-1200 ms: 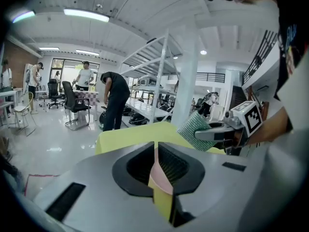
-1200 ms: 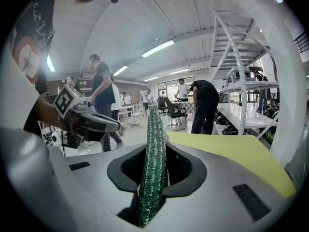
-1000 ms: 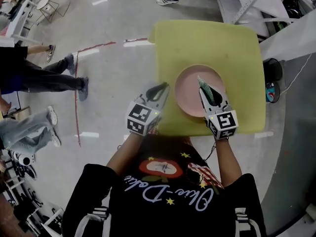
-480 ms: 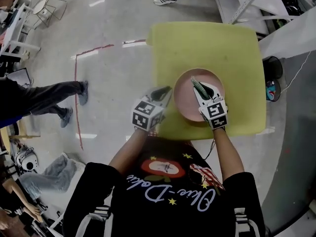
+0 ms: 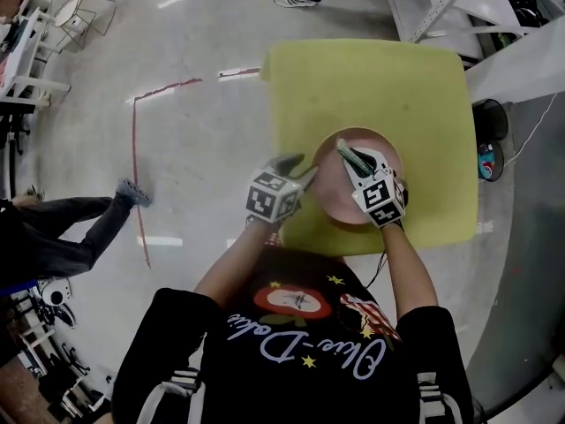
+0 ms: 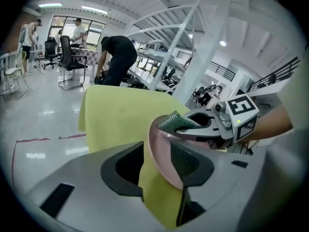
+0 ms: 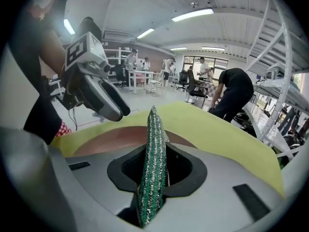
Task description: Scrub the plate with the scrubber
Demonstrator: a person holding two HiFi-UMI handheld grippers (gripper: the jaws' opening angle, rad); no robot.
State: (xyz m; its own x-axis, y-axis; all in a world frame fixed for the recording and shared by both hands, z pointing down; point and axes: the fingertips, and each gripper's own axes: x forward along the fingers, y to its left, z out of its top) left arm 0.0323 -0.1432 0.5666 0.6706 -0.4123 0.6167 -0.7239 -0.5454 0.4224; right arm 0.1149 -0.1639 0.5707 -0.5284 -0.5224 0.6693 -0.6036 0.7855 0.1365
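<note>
A pink plate (image 5: 334, 189) lies on the yellow table (image 5: 371, 87). My left gripper (image 5: 305, 173) is at the plate's left rim. Its jaws have just been opening and now stand wide. The plate's rim (image 6: 155, 140) lies between them, close to the right jaw, and is not pressed. My right gripper (image 5: 350, 155) is over the plate, shut on a green scrubber (image 7: 153, 163) that stands upright between its jaws. The scrubber's tip (image 6: 174, 122) pokes out above the plate's far side. The plate (image 7: 111, 139) lies just below it.
The table stands on a shiny grey floor with a red tape line (image 5: 135, 148). A person (image 7: 235, 93) bends over beyond the table's far edge, and a person's leg (image 5: 79, 215) is at the left. White racks (image 5: 459, 7) stand to the right.
Both grippers have come down towards the plate. The left one has shifted right to the plate's rim. The right one with the scrubber has sunk over the plate.
</note>
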